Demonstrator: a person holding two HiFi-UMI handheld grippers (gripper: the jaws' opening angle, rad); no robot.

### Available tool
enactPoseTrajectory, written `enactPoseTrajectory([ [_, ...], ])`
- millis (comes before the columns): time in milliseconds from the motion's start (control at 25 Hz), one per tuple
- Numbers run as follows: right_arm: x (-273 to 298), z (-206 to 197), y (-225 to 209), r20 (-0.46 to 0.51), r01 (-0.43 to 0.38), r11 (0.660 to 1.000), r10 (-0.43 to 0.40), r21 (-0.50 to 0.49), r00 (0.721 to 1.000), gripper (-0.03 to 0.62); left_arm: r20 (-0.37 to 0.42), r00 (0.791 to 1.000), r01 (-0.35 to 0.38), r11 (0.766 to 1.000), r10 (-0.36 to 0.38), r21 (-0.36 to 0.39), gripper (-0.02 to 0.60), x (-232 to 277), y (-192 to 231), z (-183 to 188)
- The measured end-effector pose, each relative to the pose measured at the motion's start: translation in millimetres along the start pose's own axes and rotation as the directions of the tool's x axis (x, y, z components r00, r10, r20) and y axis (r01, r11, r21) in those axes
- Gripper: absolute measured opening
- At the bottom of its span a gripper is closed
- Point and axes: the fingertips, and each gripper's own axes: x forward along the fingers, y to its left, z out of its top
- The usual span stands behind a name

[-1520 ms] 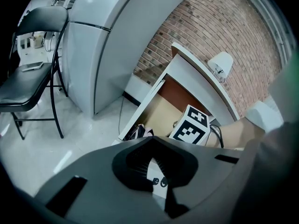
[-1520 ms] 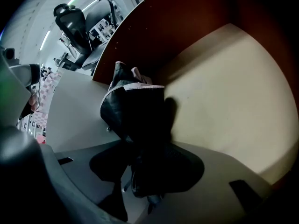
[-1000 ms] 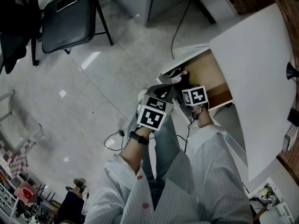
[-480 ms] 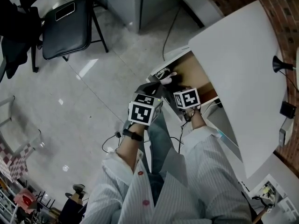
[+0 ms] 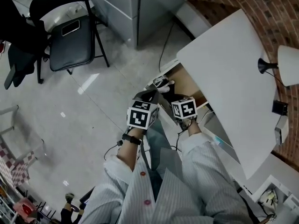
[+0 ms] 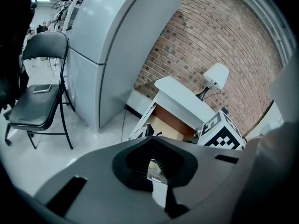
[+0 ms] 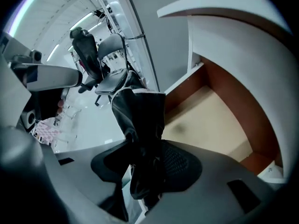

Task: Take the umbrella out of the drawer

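Note:
The black folded umbrella (image 7: 140, 120) stands up out of my right gripper (image 7: 142, 167), whose jaws are shut on its lower part. Behind it lies the open drawer (image 7: 210, 120) with a bare wooden bottom. In the head view the drawer (image 5: 189, 83) sticks out from under the white desk (image 5: 233, 73), and both marker cubes hover just in front of it. My left gripper (image 6: 156, 171) has its jaws closed together with only a thin slit between the pads, and no umbrella shows in its view. The drawer (image 6: 166, 122) lies ahead of it.
A black folding chair (image 5: 70, 36) with a phone (image 5: 71, 27) on its seat stands at the upper left. A grey cabinet (image 5: 126, 3) is behind the drawer, with a cable (image 5: 164, 41) on the floor. A white lamp (image 5: 287, 62) sits on the desk by the brick wall.
Both grippers have risen away from the drawer, the right one carrying the umbrella up with it. The drawer stays open.

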Motion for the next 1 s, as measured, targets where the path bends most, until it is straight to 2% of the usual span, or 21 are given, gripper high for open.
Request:
enactPoseTrajectory([
  [360,-56.9,38.2,33.7,0.122,-0.026,1.0,0.027,-0.013,0.992,0.204,0.04,0.999,0.008,0.999,-0.01,0.054,0.009,-34.5,-26.1,41.7],
  [480,-82.5,47.1,39.6,0.175,-0.036,0.999,0.033,0.014,0.984,0.204,0.058,0.998,0.013,0.998,-0.017,0.063,0.009,-49.4,-36.7,53.7],
  [640,-120.8,59.1,43.3,0.272,-0.057,0.997,0.04,0.054,0.962,0.204,0.075,0.997,0.014,0.993,-0.023,0.113,0.009,-68.1,-49.1,72.2],
  [920,-189.3,77.5,52.3,0.4,-0.042,0.999,0.027,0.028,0.916,0.204,0.097,0.994,0.028,0.975,-0.05,0.219,0.009,-95.1,-79.8,90.3],
  [1000,-211.2,81.1,54.3,0.44,-0.046,0.999,0.029,0.028,0.897,0.204,0.11,0.991,0.042,0.973,-0.069,0.226,0.009,-101.5,-93.2,95.1],
])
